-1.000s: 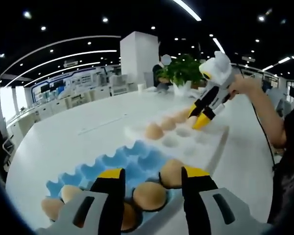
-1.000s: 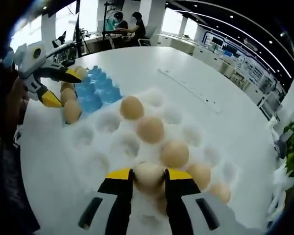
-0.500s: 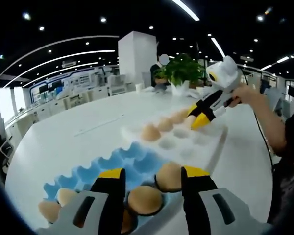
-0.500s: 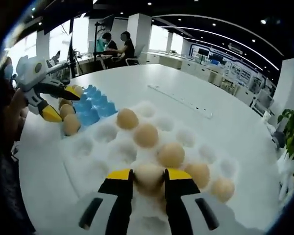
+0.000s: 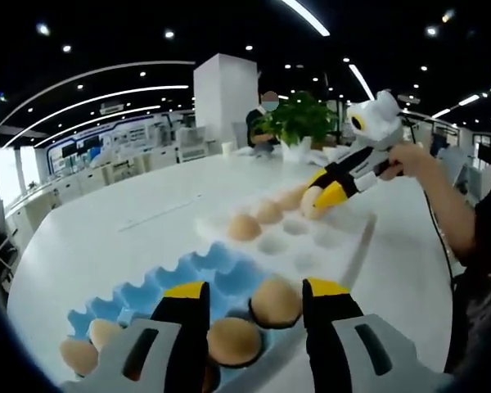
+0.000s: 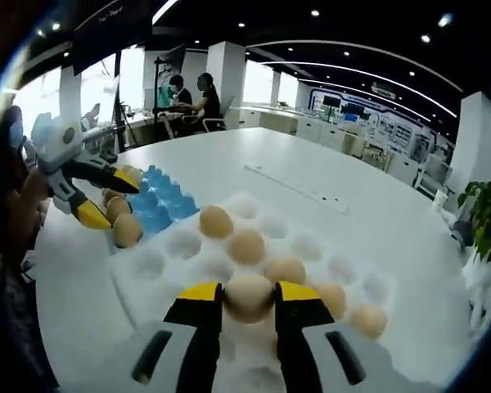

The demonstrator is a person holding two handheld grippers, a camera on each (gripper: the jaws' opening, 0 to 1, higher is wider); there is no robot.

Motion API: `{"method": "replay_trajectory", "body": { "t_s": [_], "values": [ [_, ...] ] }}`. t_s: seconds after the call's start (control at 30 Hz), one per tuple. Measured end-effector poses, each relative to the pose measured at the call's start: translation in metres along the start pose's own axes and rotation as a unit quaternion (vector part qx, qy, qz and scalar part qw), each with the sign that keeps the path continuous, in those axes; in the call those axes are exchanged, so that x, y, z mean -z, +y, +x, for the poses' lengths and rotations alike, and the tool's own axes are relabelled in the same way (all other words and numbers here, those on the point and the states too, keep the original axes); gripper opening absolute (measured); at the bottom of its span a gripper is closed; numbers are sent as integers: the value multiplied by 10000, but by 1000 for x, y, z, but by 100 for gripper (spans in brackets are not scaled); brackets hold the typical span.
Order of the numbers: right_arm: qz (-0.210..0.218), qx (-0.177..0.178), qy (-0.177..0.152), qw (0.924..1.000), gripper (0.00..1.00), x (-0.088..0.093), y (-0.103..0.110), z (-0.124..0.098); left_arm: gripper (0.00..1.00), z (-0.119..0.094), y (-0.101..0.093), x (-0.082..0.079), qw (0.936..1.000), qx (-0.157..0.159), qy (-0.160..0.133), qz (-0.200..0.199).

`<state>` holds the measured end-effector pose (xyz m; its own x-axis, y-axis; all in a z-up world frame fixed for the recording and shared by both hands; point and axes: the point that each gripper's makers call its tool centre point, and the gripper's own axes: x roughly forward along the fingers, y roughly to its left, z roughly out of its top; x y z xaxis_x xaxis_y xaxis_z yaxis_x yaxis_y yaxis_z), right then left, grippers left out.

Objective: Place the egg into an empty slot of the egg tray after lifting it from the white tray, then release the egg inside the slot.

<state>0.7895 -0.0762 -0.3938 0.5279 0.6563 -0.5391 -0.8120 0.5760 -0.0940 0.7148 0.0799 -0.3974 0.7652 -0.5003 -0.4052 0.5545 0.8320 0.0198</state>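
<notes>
In the right gripper view my right gripper [image 6: 247, 298] is shut on a pale egg [image 6: 247, 295], held a little above the white tray [image 6: 159, 282], where several eggs lie in a diagonal row. The blue egg tray [image 6: 157, 205] lies at the far left with eggs along its near side. My left gripper [image 6: 102, 201] hovers open over that tray. In the left gripper view the left gripper [image 5: 254, 296] is open above the blue egg tray [image 5: 198, 274], which holds several eggs. Beyond it the right gripper [image 5: 321, 189] holds the egg [image 5: 308, 201] over the white tray [image 5: 337, 244].
Both trays rest on a broad white table [image 6: 311, 160]. A potted plant [image 5: 299, 123] stands at its far side. A thin strip [image 6: 299, 187] lies on the table past the white tray. People sit at desks [image 6: 188, 94] in the background.
The right gripper has lifted the egg up off the white tray. The left gripper has stayed open over the blue tray and risen slightly.
</notes>
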Motion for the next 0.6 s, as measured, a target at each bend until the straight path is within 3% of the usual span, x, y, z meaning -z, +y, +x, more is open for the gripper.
{"method": "replay_trajectory", "body": {
  "t_s": [0.6],
  "values": [
    [-244,-98,-146,9995,26,-18,19,1,43,4,-11,-1,9999,124,21,88]
  ]
}}
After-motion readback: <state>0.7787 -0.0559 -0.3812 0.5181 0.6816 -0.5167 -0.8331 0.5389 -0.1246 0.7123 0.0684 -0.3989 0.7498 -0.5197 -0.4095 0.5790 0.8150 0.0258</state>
